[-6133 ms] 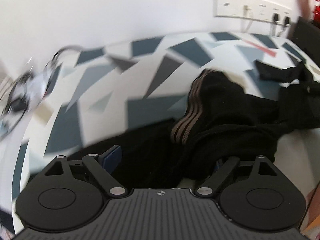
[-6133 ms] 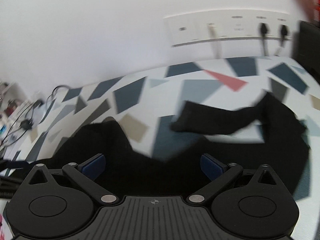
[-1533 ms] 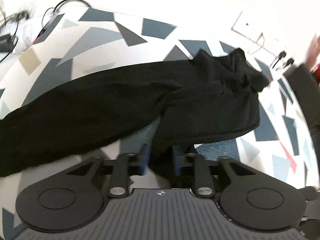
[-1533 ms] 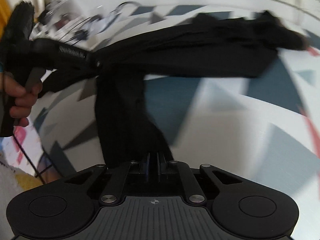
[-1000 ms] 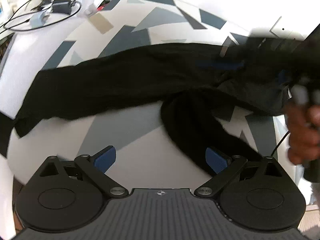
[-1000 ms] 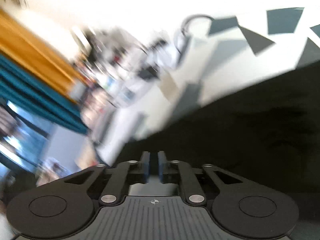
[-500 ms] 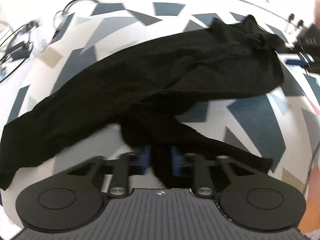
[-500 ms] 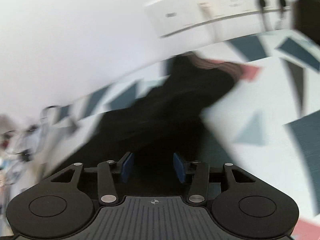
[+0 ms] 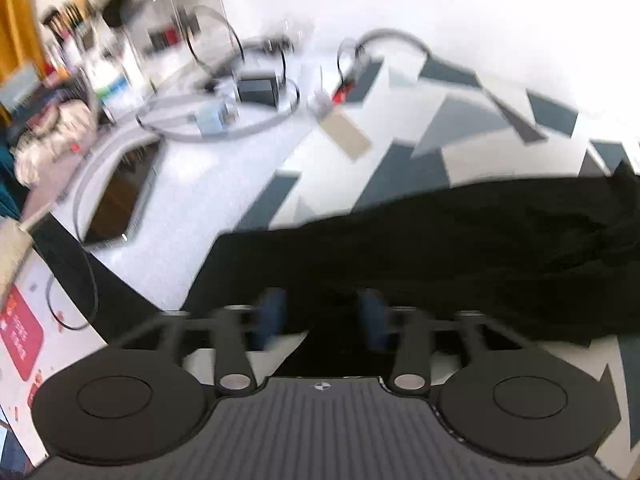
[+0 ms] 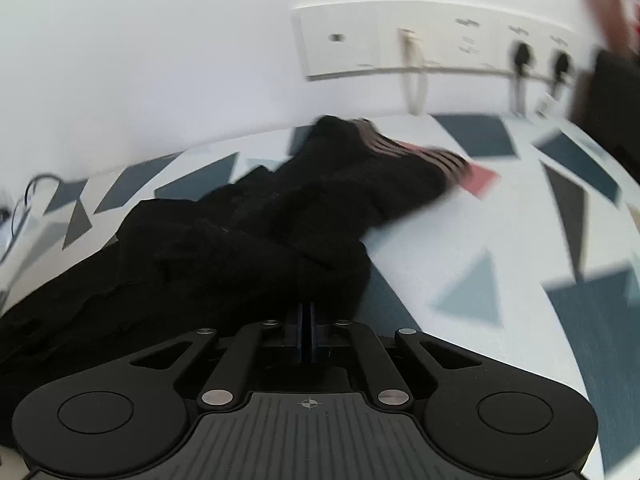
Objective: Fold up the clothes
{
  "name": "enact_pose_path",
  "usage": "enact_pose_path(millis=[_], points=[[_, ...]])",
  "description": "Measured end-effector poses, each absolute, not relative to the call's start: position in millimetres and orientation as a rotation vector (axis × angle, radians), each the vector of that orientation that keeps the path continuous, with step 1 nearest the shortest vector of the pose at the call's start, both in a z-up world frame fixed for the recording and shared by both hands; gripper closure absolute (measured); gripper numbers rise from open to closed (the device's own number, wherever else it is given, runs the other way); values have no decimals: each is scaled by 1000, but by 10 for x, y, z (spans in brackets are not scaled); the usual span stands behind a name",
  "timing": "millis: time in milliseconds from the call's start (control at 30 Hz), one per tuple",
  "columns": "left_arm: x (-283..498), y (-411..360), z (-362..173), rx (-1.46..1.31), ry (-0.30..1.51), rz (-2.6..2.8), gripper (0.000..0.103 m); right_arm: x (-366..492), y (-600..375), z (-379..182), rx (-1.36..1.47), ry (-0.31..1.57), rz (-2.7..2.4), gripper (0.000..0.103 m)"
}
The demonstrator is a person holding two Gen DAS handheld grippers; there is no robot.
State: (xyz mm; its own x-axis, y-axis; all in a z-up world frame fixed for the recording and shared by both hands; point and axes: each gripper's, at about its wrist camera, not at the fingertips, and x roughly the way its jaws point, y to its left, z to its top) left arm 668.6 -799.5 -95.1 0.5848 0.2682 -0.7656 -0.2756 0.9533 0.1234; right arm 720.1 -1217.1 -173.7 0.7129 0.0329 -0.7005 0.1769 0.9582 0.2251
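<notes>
Right tool clenched on black garment; left tool parted over it; triangle-print tablecloth, wall sockets.

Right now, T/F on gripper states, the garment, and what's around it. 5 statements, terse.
1. The right gripper has its jaws shut at the edge of the black garment. True.
2. The left gripper is fully shut. False: its blue pads stand apart, with black cloth lying between them.
3. The garment is white. False: it is black, with striped ribbing at its far end.
4. The patterned tablecloth shows grey, dark blue and one red shape. True.
5. The wall socket strip has nothing plugged in. False: two dark plugs and a pale cable sit in it.
</notes>
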Motion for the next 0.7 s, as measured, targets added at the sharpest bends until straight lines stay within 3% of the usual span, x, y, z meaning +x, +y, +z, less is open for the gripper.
enact_pose_path(millis=[200,300,333,367,433,533,600,700], points=[[6830,-8678,-1076,103,912,78,29,6520,-12296,-1747,381,871,-38,102],[6862,-9024,-1215,151,947,-42,29,6235,-12384,-1733,489,991,57,97],[6863,-9121,-1261,168,955,-73,29,6228,-12484,-1685,521,975,56,87],[6857,-9193,-1300,187,958,-88,27,6231,-12596,-1630,551,947,45,69],[6875,-9282,-1399,227,969,-99,26,6237,-12821,-1520,611,890,25,57],[6889,-9305,-1513,238,988,-105,26,6569,-13225,-1445,611,752,-94,57],[6895,-9349,-1497,241,1003,-119,36,6886,-13451,-1487,608,675,-169,57],[6881,-9404,-1466,257,1011,-125,38,7472,-13634,-1659,607,647,-259,57]])
